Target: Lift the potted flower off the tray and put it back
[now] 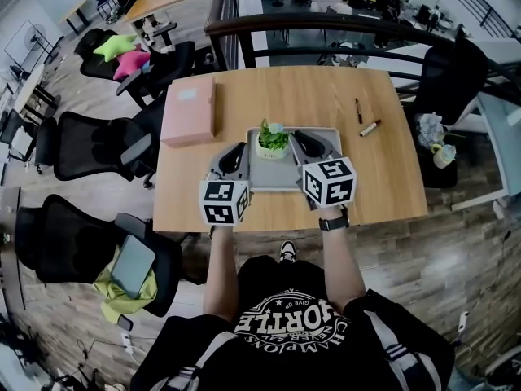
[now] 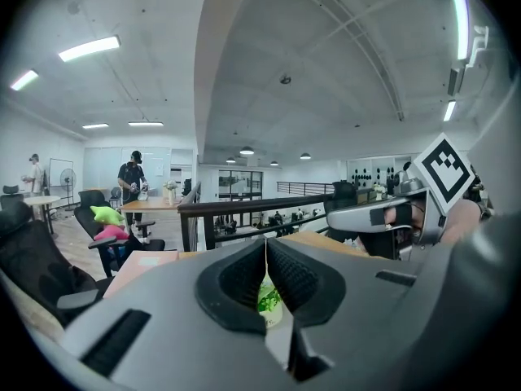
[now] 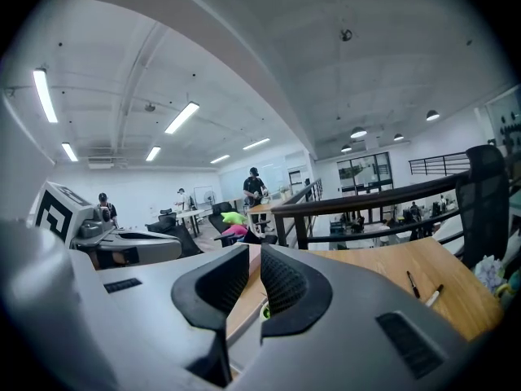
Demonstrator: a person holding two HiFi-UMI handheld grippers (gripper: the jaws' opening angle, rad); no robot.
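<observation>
Potted flower (image 1: 273,141), green leaves in a small pale pot, is standing upright at the far end of the shallow grey rectangular tray (image 1: 277,175). Its long axis is running vertical, leaves pointing up. The tray is sitting mid-way across the light wooden table (image 1: 383,177), close to its near edge.

Left gripper (image 1: 240,148) is sitting at the tray's left rim and pointing away from the person, tips just beside the pot's left side. In the left gripper view its jaws (image 2: 266,247) are pressing tip to tip with nothing clamped, and the pot is showing below and beyond them (image 2: 269,300).

Right gripper (image 1: 299,137) is hovering over the tray's right part, tips just beside the pot's right side. Its jaws (image 3: 251,255) are standing slightly apart with a narrow gap and nothing between them. Only a sliver of green is showing past them (image 3: 264,310). Contact with the pot: cannot tell for either gripper.

- Flat pink rectangular box (image 1: 190,111) is lying on the table left of the tray, well clear.
- Black pen (image 1: 358,110) and white marker (image 1: 370,128) are lying to the right, apart from the tray.
- Dark railing (image 1: 326,31) is running behind the table.
- Black office chairs (image 1: 89,145) are standing off the left edge.
</observation>
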